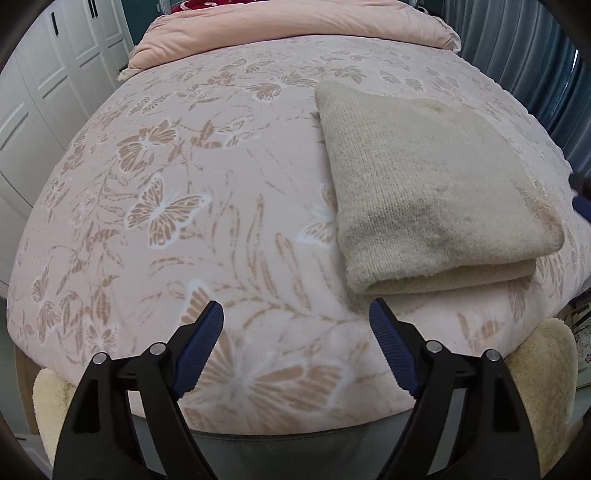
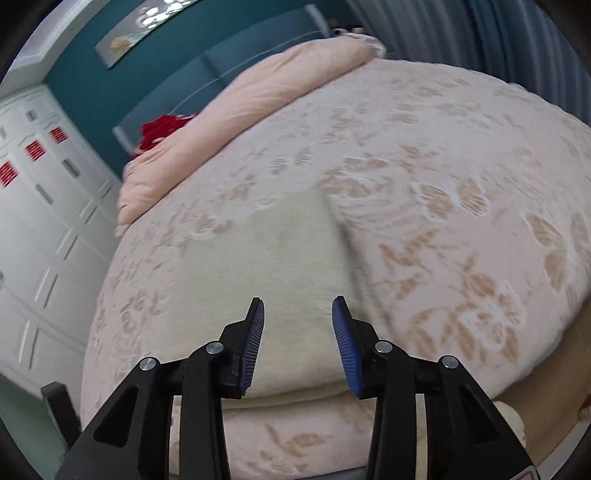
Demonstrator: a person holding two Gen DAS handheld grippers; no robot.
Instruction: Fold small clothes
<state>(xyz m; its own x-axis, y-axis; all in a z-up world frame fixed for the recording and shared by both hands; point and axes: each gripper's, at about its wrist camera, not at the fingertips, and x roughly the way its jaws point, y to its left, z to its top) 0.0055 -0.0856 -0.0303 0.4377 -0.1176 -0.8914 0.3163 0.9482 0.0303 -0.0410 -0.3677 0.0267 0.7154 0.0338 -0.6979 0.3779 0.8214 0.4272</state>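
A beige knit garment point(image 1: 428, 184) lies folded into a thick rectangle on the pink butterfly-print bedspread point(image 1: 184, 192), its folded edge facing the bed's near edge. My left gripper point(image 1: 295, 314) is open and empty, hovering over the bedspread just left of the garment's near corner. In the right wrist view the same garment point(image 2: 273, 266) lies straight ahead, blurred. My right gripper point(image 2: 298, 308) is open and empty, above the garment's near part.
A pink folded duvet point(image 1: 295, 29) lies across the head of the bed, with a red item point(image 2: 162, 129) behind it. White wardrobe doors point(image 1: 33, 96) stand to the left. A cream fleece layer point(image 1: 535, 369) shows under the bedspread at the near edge.
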